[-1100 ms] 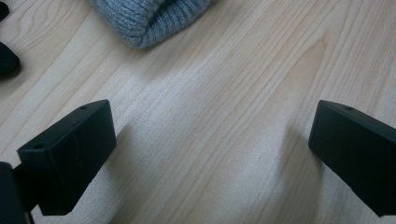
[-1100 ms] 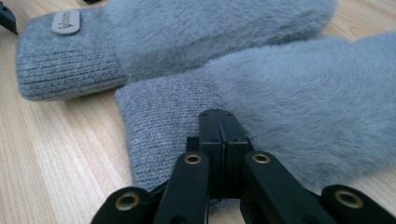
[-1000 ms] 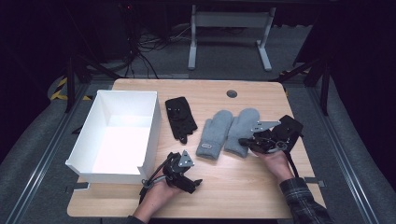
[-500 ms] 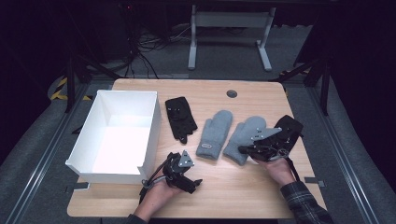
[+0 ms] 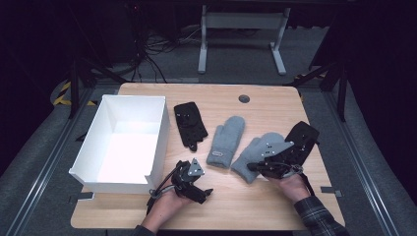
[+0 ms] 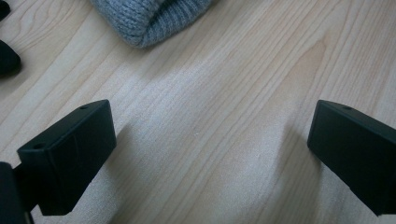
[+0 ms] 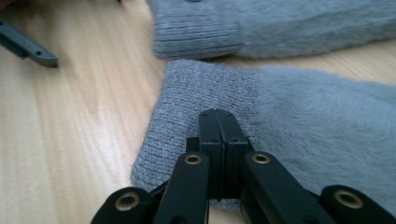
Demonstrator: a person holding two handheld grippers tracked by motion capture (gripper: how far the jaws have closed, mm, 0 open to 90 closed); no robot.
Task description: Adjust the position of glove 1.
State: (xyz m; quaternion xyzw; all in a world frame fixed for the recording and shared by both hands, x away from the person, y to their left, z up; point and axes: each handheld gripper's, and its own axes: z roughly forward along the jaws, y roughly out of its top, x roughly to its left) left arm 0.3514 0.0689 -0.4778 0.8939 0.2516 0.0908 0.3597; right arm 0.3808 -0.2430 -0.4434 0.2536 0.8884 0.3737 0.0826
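- My right gripper (image 5: 252, 167), lower right of the high view: fingers (image 7: 218, 140) pressed together, pinching the ribbed cuff of the right-hand grey mitten (image 5: 255, 155).
- Change since a sec ago: that mitten lay snug against the other grey mitten (image 5: 226, 141) at frame centre; now it's dragged to the right and down w/ my hand, a gap open between the tops, cuffs close together still.
- Mitten still flat on the table (image 5: 275, 103), not lifted. Its far end reaches a black glove (image 5: 302, 137) at mid right.
- Right gripper view: cuff edge bunched under my fingers, fuzzy body runs off to the right; 2nd mitten's cuff (image 7: 196, 32) along the top edge.
- My left gripper (image 5: 194, 184), bottom centre of the high view, hasn't budged: fingers (image 6: 70, 149) spread wide over bare wood, nothing between them. A mitten cuff sits at the top of its view, well ahead.
- White box (image 5: 162, 132) at left, looks empty; another black glove (image 5: 189, 123) just right of it.
- Meaning, my guess: grip is holding, mitten now separated from its mate, so I can lift it alone and carry it left toward the box. Box is prob the goal, can't be sure.
- Risk: pinch is only on the cuff edge, may slip on lift.
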